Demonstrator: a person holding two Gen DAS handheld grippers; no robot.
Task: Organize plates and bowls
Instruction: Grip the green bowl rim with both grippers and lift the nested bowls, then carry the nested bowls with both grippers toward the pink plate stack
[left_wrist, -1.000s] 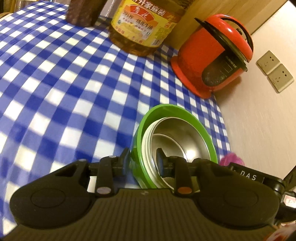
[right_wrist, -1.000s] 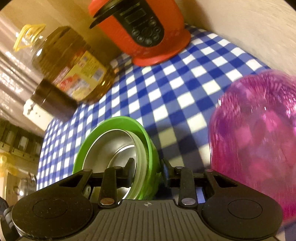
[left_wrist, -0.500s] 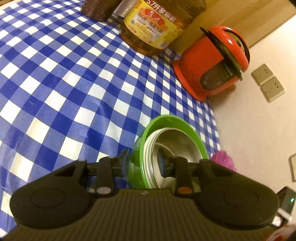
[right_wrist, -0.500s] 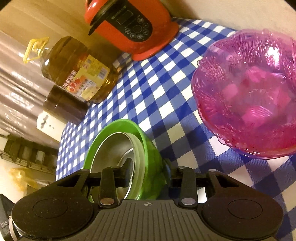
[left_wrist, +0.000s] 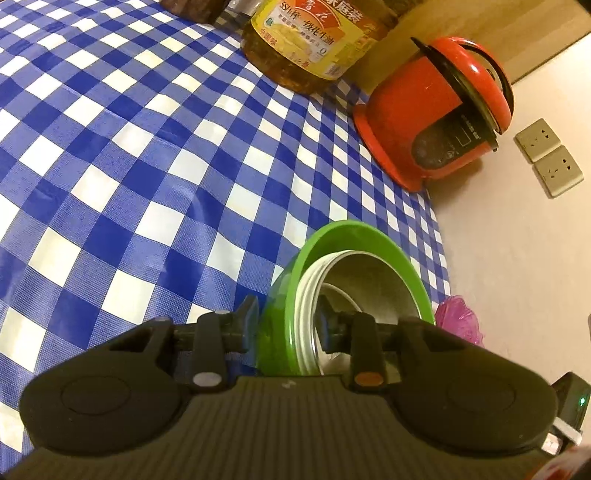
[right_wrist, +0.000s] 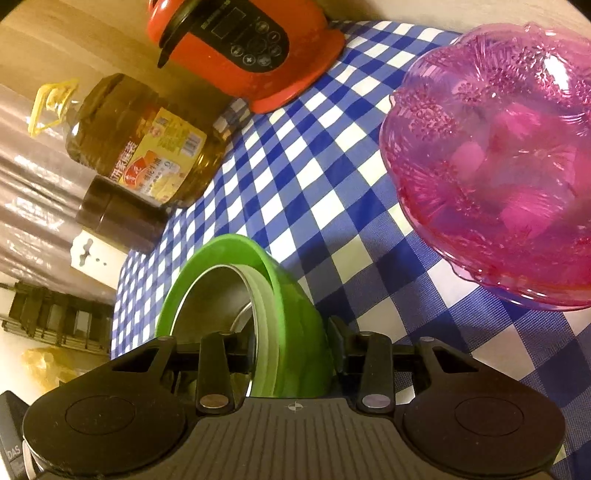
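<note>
- Left gripper: I keep it clamped on the nested green bowl's rim.
- Right gripper: jaws just widened, straddling the opposite rim; contact unclear.
- Step: lowering the stack to the table; next, I release beside the pink bowl.

A home kitchen: a checked tablecloth carries a red rice cooker and big cooking-oil jug beneath wall sockets.
</note>
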